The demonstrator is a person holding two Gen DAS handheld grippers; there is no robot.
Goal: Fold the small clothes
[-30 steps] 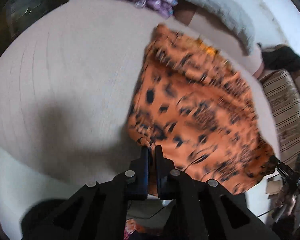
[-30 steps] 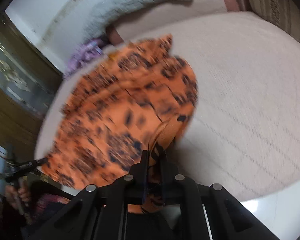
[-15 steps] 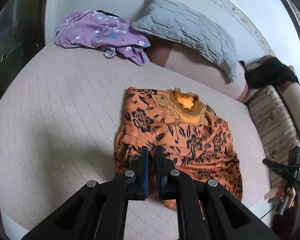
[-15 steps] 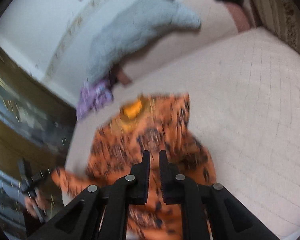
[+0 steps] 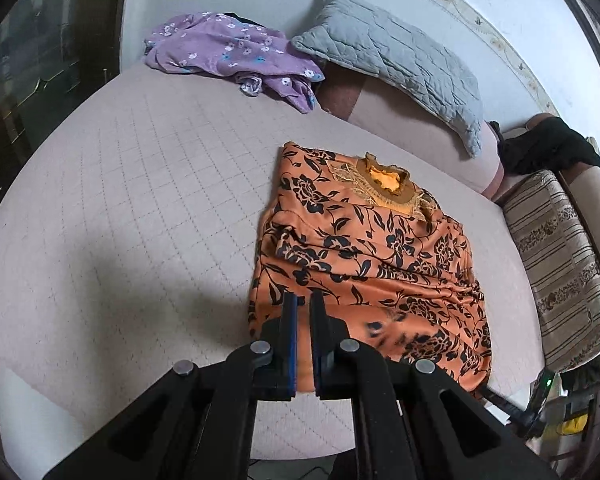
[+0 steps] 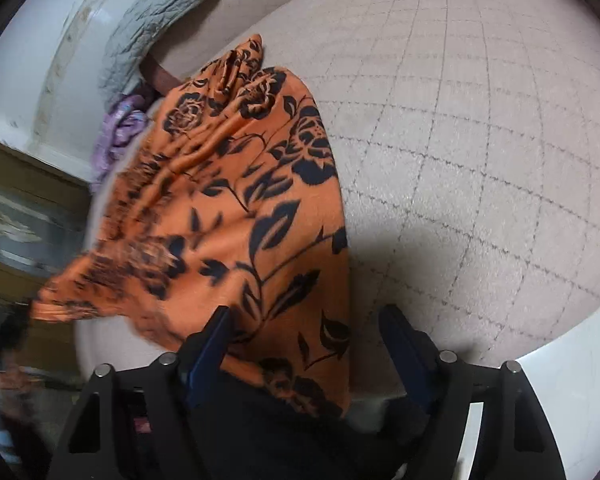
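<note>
An orange garment [image 5: 372,248] with black flowers lies spread on the quilted bed [image 5: 140,200], collar toward the pillows. My left gripper [image 5: 304,298] is shut at its near left hem, and a strip of the orange cloth shows pinched between the fingers. In the right wrist view the same garment [image 6: 236,184] fills the left half, partly blurred. My right gripper [image 6: 305,312] has its jaws opening wide. The garment's near edge lies loose between them, over the left finger [image 6: 216,332]. The pads do not press on it.
A crumpled purple floral garment [image 5: 228,52] and a grey quilted pillow [image 5: 392,60] lie at the bed's far side by the wall. A striped cushion [image 5: 560,272] and a black item [image 5: 548,144] sit at the right. A dark cabinet [image 5: 28,60] stands left of the bed.
The garment, swung in the air a second ago, now lies flat on the bed. The right jaws have gone from shut on the cloth to wide apart. The left gripper rose slightly.
</note>
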